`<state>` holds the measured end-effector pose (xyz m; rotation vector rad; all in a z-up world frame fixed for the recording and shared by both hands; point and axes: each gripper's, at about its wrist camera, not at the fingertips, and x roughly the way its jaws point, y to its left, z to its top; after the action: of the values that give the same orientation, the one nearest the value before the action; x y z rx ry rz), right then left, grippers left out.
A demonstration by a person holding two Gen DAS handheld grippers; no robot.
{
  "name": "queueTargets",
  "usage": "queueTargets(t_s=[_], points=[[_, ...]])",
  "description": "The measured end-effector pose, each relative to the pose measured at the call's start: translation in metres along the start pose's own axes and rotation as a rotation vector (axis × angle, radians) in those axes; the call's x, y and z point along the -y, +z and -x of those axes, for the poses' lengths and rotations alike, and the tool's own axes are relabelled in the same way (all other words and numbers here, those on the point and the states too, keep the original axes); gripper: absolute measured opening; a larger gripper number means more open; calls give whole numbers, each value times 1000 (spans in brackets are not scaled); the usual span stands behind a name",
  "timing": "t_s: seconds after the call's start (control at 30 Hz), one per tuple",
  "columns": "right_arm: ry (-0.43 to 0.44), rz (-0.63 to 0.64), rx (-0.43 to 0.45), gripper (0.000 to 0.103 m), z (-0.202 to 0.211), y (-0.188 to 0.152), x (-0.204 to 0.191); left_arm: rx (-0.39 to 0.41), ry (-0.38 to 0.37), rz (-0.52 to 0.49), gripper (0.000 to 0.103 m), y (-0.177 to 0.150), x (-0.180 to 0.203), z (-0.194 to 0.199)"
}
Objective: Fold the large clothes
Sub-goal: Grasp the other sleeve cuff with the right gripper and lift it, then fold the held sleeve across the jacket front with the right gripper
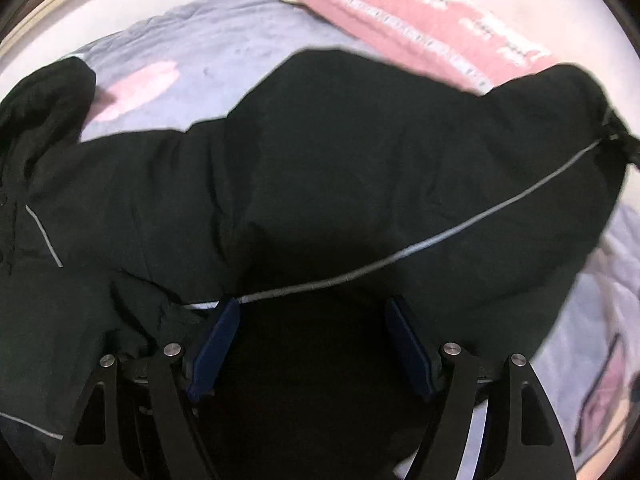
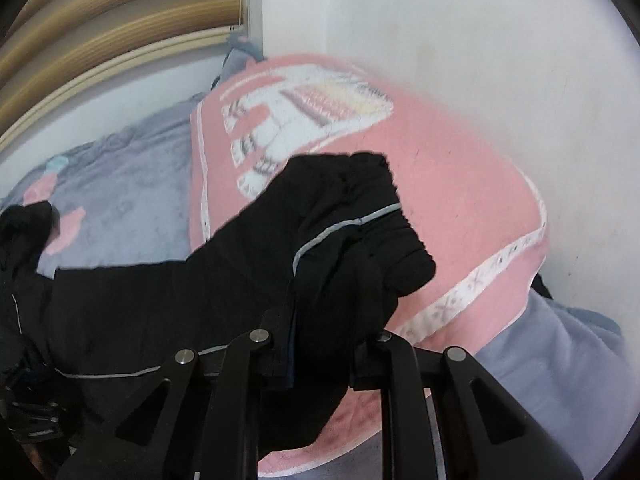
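A large black garment (image 1: 340, 160) with thin grey piping lies spread over a bed. In the left wrist view my left gripper (image 1: 314, 312) is open, its blue-padded fingers (image 1: 216, 344) wide apart just above the black cloth, with the grey piping running past the left fingertip. In the right wrist view my right gripper (image 2: 324, 336) is shut on a bunched end of the same black garment (image 2: 344, 248) and holds it lifted above the bed; the cloth hides the fingertips.
The bed has a lilac cover (image 1: 200, 40) with pink patches. A pink patterned blanket or pillow (image 2: 400, 152) lies at the far side against a white wall (image 2: 480, 40). A beige ribbed frame (image 2: 100, 40) stands at the far left.
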<state>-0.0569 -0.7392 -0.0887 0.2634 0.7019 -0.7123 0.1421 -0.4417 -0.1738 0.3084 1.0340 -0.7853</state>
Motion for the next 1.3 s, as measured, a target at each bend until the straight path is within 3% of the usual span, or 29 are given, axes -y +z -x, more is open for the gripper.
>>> queueTargets(t_s=[0.13, 0.23, 0.37, 0.57, 0.87, 0.97, 1.13, 1.23, 1.3], points=[[80, 14, 24, 20, 24, 7, -16, 85, -51, 41, 76, -2, -18, 40], [117, 83, 54, 20, 54, 8, -47, 154, -22, 56, 76, -7, -37, 78], [173, 167, 73, 20, 88, 2, -109, 201, 51, 70, 76, -19, -76, 122], [282, 272, 86, 20, 136, -10, -210, 228, 144, 177, 76, -53, -145, 177], [433, 428, 65, 20, 194, -40, -379, 252, 158, 296, 76, -118, -242, 228], [468, 479, 50, 20, 205, -56, -434, 271, 197, 294, 76, -133, -262, 237], [520, 551, 6, 20, 211, -93, -509, 279, 196, 336, 76, -157, -298, 248], [556, 574, -54, 21, 202, -110, -542, 279, 195, 374, 76, -171, -321, 254], [623, 585, -137, 27, 191, -124, -564, 277, 199, 402, 76, -181, -336, 256]])
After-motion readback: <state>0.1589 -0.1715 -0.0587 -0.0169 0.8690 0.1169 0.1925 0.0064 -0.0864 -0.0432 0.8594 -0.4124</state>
